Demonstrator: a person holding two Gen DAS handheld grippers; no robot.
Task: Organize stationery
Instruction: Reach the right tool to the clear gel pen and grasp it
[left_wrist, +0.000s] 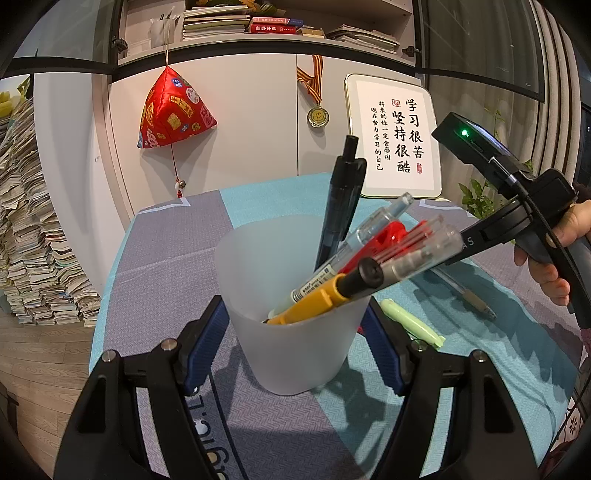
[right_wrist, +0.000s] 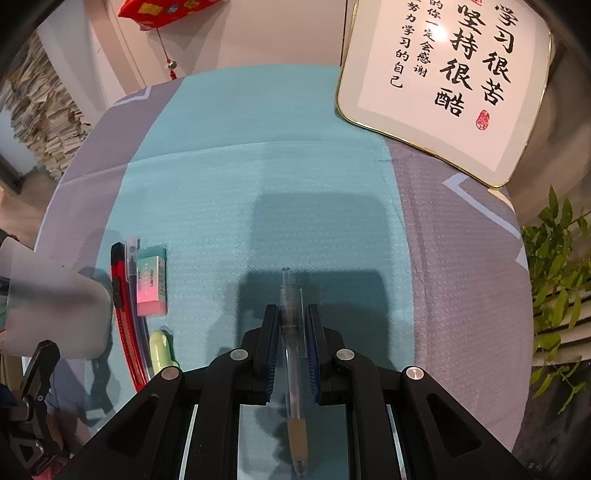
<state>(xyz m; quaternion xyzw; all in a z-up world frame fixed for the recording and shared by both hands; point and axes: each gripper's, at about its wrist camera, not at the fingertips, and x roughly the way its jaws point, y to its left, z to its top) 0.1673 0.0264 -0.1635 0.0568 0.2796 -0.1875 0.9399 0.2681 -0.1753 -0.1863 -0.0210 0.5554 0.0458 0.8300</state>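
Note:
My left gripper (left_wrist: 293, 314) is shut on a frosted plastic cup (left_wrist: 288, 354), its blue pads pressing both sides. Several pens (left_wrist: 369, 266) and a yellow marker lean out of the cup to the right. It stands on the teal and grey tablecloth (left_wrist: 166, 258). A hand holds my right gripper (right_wrist: 291, 314), which points steeply down. Its blue pads are shut on a clear pen (right_wrist: 293, 369) with a brown grip, low over the cloth. In the left wrist view the clear pen (left_wrist: 469, 293) shows beyond the cup, below the right gripper (left_wrist: 454, 258).
Beside the cup lie a green highlighter (right_wrist: 160, 350), a red utility knife (right_wrist: 122, 314), a blue pen (right_wrist: 131, 266) and a pink-green eraser (right_wrist: 151, 282). A framed calligraphy board (right_wrist: 443, 81) leans at the back right. A plant (right_wrist: 554, 277) borders the table's right edge.

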